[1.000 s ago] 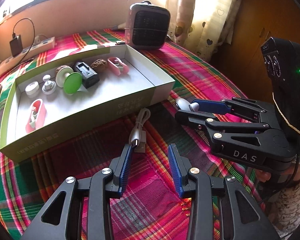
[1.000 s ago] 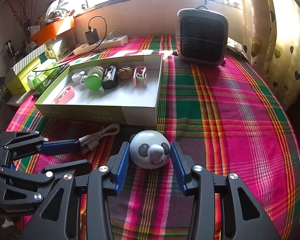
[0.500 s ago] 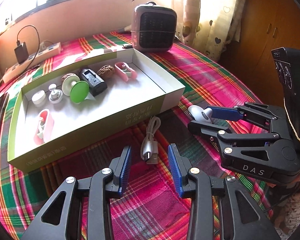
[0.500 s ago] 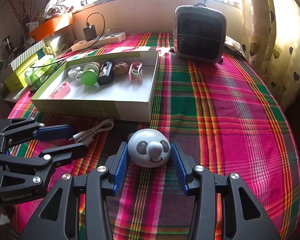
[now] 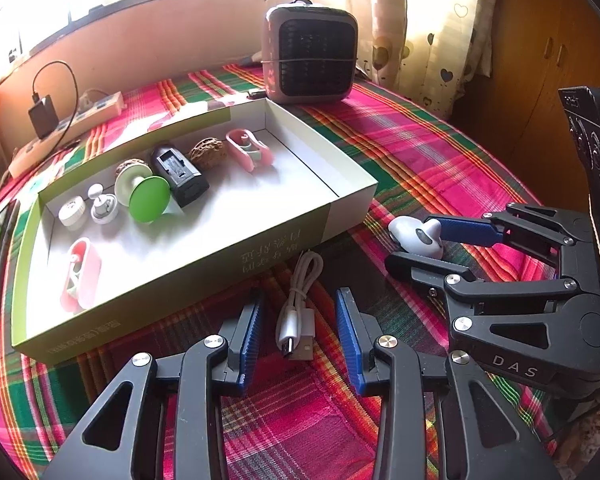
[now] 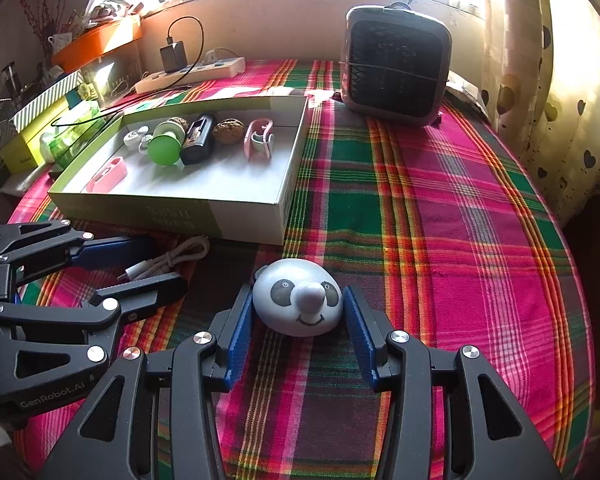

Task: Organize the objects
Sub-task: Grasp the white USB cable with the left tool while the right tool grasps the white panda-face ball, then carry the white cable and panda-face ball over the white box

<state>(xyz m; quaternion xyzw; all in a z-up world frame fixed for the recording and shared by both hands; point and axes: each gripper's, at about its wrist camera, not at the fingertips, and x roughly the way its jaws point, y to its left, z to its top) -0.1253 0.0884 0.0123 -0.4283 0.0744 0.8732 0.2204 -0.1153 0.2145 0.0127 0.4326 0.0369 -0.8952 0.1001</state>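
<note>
A white coiled USB cable (image 5: pixel 298 312) lies on the plaid cloth in front of the green-and-white box (image 5: pixel 204 264). My left gripper (image 5: pixel 296 320) is open, its blue pads on either side of the cable's plug end. A white panda-faced dome (image 6: pixel 298 298) sits on the cloth between the open pads of my right gripper (image 6: pixel 298 316); the pads stand close beside it, contact unclear. The dome (image 5: pixel 414 236), the right gripper (image 5: pixel 416 244) also show in the left wrist view. The cable (image 6: pixel 168 260), the left gripper (image 6: pixel 148 262) and the box (image 6: pixel 172 208) show in the right wrist view.
The box holds two pink holders (image 5: pixel 80 276), a green-topped knob (image 5: pixel 148 198), a black block (image 5: pixel 180 176), walnuts (image 5: pixel 206 152) and small white pieces. A grey fan heater (image 5: pixel 310 54) stands behind it. A power strip (image 5: pixel 66 128) lies at the back left. Boxes and clutter (image 6: pixel 52 120) stand left.
My left gripper has moved forward so its pads now flank the cable's plug. My right gripper has edged forward around the panda dome. Nothing has been picked up.
</note>
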